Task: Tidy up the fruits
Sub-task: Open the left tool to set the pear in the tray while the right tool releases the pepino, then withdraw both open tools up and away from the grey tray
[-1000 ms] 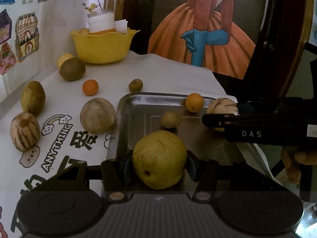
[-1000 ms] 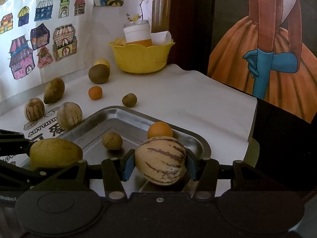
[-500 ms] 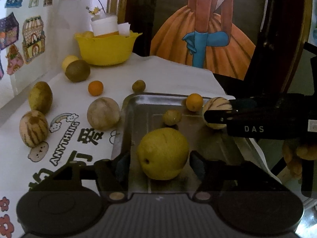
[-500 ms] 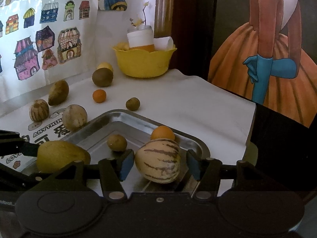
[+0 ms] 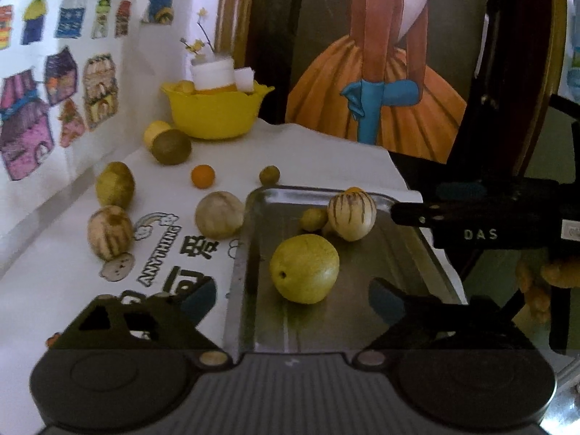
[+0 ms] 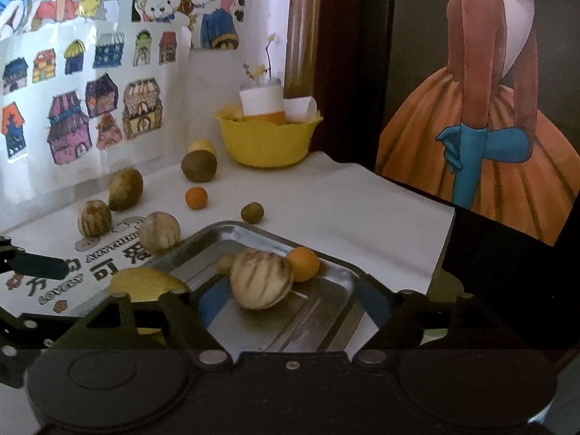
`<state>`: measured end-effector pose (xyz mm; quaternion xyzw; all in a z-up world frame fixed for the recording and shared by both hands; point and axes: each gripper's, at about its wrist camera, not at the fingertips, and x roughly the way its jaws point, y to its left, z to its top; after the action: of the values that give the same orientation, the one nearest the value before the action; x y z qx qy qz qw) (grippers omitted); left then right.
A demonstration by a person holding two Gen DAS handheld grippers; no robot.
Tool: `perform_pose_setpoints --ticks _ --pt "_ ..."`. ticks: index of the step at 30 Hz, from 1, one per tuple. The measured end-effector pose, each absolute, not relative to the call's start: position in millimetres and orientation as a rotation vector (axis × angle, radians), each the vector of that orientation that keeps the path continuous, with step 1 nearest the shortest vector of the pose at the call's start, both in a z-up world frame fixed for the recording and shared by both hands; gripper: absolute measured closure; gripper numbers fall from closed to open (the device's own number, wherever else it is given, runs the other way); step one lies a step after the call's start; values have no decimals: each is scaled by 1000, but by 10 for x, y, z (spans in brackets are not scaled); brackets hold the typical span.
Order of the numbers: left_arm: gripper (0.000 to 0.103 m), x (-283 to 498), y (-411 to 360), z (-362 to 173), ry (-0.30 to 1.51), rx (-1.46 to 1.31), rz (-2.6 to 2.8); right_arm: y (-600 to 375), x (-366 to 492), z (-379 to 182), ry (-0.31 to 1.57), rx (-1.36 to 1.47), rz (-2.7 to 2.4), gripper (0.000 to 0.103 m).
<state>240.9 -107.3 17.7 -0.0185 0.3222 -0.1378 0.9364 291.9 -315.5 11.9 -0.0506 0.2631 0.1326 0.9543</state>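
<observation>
Metal tray (image 5: 250,253) holds the yellow pear (image 5: 303,268) and striped melon (image 6: 261,277), both released for sorting; left gripper (image 5: 290,301) and right gripper (image 6: 290,302) have just opened wide, empty.

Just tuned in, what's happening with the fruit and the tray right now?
Both grippers have just been opening and hold nothing. The left gripper has let go of the yellow pear, the right gripper of the striped melon; both fruits sit in the metal tray. Several fruits wait on the white tablecloth.
</observation>
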Motion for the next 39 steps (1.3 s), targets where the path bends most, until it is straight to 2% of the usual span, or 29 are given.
perform_pose_setpoints --ticks 6,9,17,27,39 --pt "0 2185 -920 313 632 -58 -254 -3151 2600 269 503 -88 271 4" --pt "0 2084 -860 339 627 -54 -237 -3121 2424 341 493 -98 270 1" --pt "0 1796 -668 338 641 -62 -224 -3017 1957 381 510 -84 259 1" --pt "0 1485 -466 222 676 -47 -225 -2876 1409 136 588 -47 216 1" --pt "0 1260 -248 164 697 -41 -211 -2757 1122 -25 699 68 190 1"
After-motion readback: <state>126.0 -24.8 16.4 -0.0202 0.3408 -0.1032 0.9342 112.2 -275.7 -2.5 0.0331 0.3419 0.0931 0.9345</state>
